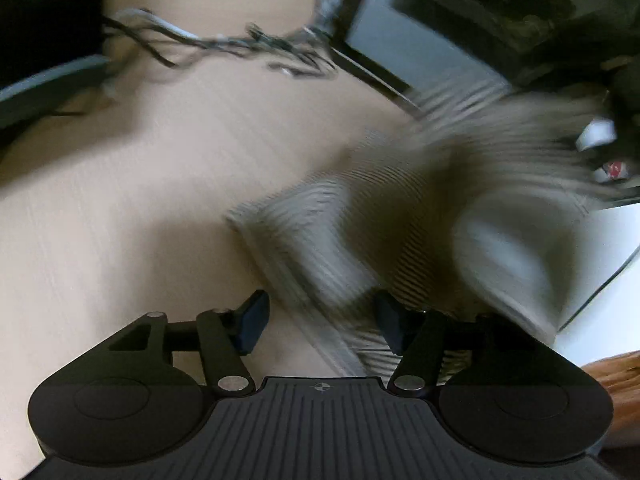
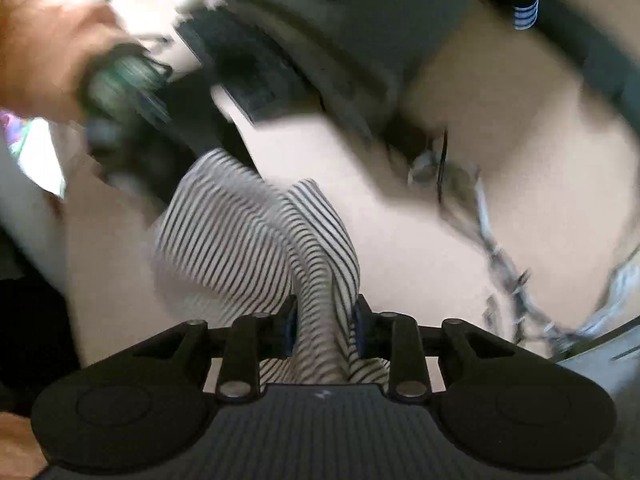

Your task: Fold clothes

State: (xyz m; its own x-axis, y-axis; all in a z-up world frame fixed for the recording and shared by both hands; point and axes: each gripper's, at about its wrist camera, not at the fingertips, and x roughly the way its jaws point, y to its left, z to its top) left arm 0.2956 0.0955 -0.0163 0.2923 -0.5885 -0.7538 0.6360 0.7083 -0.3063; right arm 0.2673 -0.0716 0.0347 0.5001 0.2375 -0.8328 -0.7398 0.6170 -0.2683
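A black-and-white striped garment (image 1: pixel 360 220) lies rumpled and motion-blurred on the pale wooden table (image 1: pixel 120 200). My left gripper (image 1: pixel 322 324) hovers over its near edge, jaws apart; the hem runs between the fingers, with the left pad (image 1: pixel 254 322) clear of the cloth. In the right wrist view the striped garment (image 2: pixel 240 232) is gathered into a thick fold, and my right gripper (image 2: pixel 325 330) is shut on it, both pads pressing its sides. A person's hand (image 2: pixel 44 40) at the upper left holds the other gripper's handle (image 2: pixel 120 92), just beyond the cloth.
A tangle of grey and black cables (image 1: pixel 240 44) lies across the far table, seen also as cables (image 2: pixel 500 256) on the right. A dark keyboard-like slab (image 2: pixel 248 72) sits beyond the garment. A white surface (image 1: pixel 608 248) borders the table's right side.
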